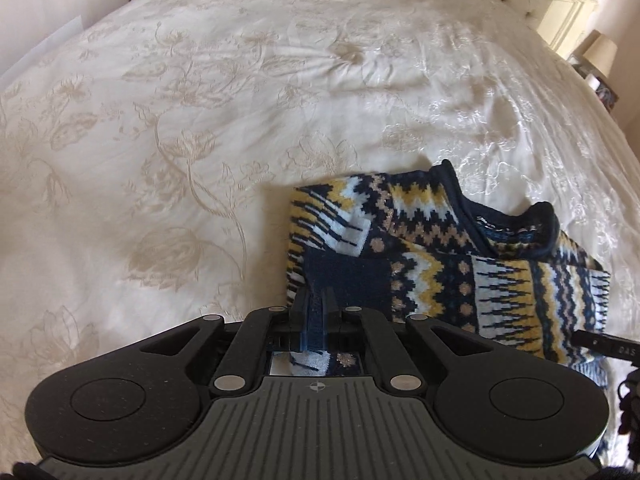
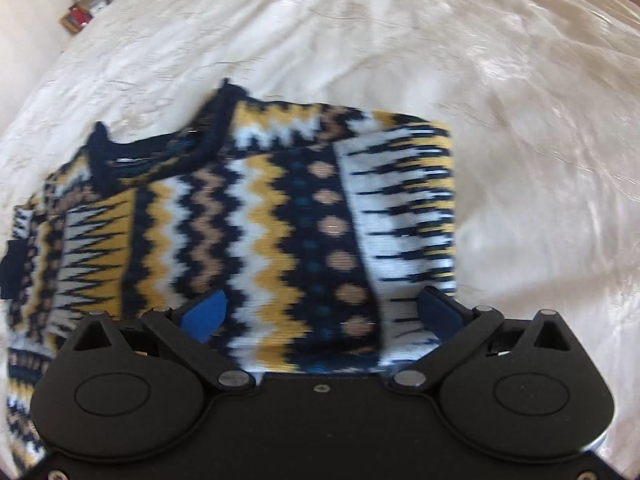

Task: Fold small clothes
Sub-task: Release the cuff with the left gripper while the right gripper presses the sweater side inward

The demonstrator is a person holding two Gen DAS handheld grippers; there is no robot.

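Left claw (image 1: pixel 314 300) pinches the sweater's (image 1: pixel 440 264) navy cuff edge (bedspread (image 1: pixel 200 120) beyond lies bare); right claw (image 2: pixel 320 312) gapes wide.

Your left gripper (image 1: pixel 314 300) body covers the near edge of the sweater (image 1: pixel 440 264); whether the closed fingers pinch fabric cannot be confirmed. The sweater's lower right corner runs behind a dark object (image 1: pixel 604 346) cut off at the frame edge. In the right wrist view the knit pattern is motion-blurred, and the gripper housing hides the hem. Items on the bedside table (image 2: pixel 82 16) are too small to identify. The lamp (image 1: pixel 598 54) is partly cropped.
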